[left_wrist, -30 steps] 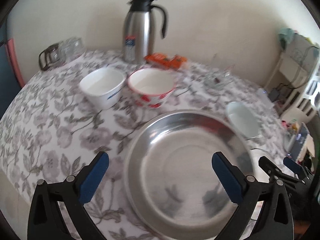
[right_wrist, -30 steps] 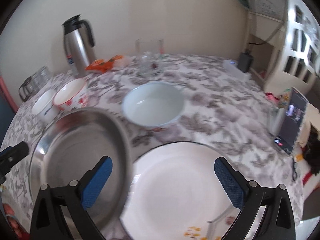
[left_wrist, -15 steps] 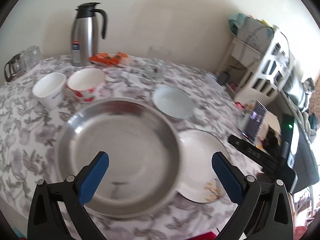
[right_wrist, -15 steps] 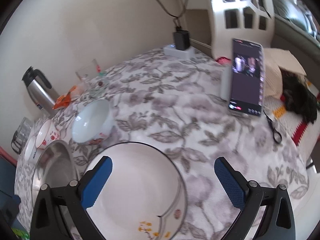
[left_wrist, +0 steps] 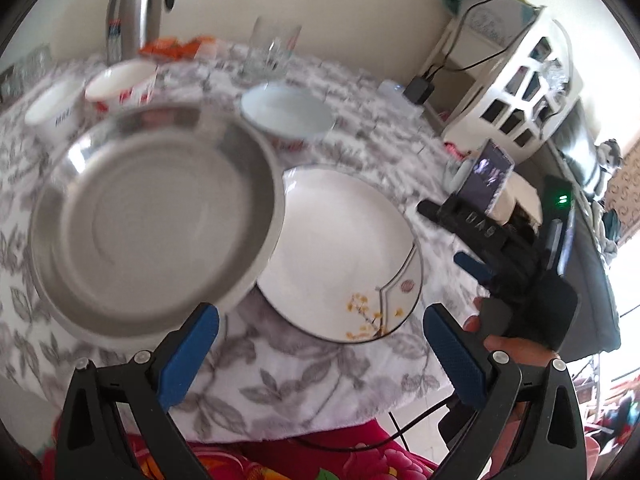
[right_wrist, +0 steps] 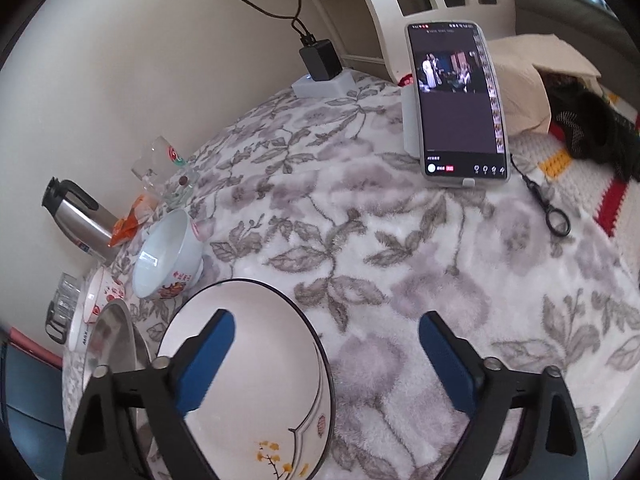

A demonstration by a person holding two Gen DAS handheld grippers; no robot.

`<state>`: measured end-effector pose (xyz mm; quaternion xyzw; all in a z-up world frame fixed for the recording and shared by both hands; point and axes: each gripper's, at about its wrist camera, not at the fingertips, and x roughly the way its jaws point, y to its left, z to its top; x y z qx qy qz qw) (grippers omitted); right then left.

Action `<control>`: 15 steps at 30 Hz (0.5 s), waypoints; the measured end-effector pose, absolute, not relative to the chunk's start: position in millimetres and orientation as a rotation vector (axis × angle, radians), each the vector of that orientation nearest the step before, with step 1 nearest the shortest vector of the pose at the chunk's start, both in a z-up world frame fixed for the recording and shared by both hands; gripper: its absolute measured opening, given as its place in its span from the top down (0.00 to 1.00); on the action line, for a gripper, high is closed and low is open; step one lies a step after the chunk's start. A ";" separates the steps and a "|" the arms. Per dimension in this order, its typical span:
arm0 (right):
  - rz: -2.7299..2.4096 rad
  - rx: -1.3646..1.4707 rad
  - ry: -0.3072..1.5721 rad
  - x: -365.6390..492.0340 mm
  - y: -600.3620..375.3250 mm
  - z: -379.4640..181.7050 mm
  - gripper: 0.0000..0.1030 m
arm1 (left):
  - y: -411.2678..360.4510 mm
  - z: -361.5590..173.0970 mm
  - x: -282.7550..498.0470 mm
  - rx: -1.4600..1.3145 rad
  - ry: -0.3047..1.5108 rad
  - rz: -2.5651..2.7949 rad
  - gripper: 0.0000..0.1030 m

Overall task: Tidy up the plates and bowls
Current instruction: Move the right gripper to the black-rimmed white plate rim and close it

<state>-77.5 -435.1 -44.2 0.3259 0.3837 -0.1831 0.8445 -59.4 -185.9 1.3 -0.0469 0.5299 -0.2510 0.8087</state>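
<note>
A table [left_wrist: 304, 376] under a grey floral cloth stands against a cream wall. Largest on it is the steel pan [left_wrist: 156, 220], lying flat with its hollow upward, its right rim overlapping the left edge of the white plate [left_wrist: 344, 248], which also lies flat, its yellow flower sprig toward the near table edge. Behind the two stand a pale bowl [left_wrist: 288, 114], a red-patterned bowl [left_wrist: 120, 86] and a white cup [left_wrist: 54, 106], all upright and mouth-up; round things, no long axis. The left gripper [left_wrist: 320, 352] is spread wide over the near table edge, holding nothing. The right gripper [right_wrist: 326, 354] is equally wide, empty, its left finger over the plate; touching or not, I cannot tell.
</note>
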 end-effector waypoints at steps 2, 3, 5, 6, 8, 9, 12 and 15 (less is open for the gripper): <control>-0.365 0.702 0.813 -75.8 -434.1 -47.4 0.19 | -188.0 -4.9 -57.4 -0.090 1.151 -0.509 0.06; -0.355 0.703 0.821 -74.2 -432.9 -49.3 0.21 | -187.6 -6.7 -56.0 -0.092 1.156 -0.504 0.07; -0.344 0.703 0.827 -72.7 -430.9 -51.6 0.24 | -186.1 -10.4 -54.3 -0.107 1.170 -0.496 0.12; -0.335 0.706 0.829 -72.0 -430.1 -52.7 0.27 | -185.3 -13.0 -53.5 -0.116 1.179 -0.488 0.12; -0.327 0.709 0.836 -70.9 -429.7 -54.2 0.34 | -183.0 -16.8 -52.3 -0.135 1.195 -0.476 0.18; -0.322 0.708 0.841 -70.4 -429.1 -55.1 0.37 | -182.1 -17.9 -52.0 -0.145 1.203 -0.477 0.20; -0.314 0.701 0.854 -68.6 -427.2 -56.6 0.48 | -183.7 -21.2 -52.7 -0.154 1.220 -0.487 0.23; -0.312 0.697 0.865 -67.3 -426.2 -58.3 0.52 | -184.8 -28.8 -53.3 -0.181 1.258 -0.496 0.33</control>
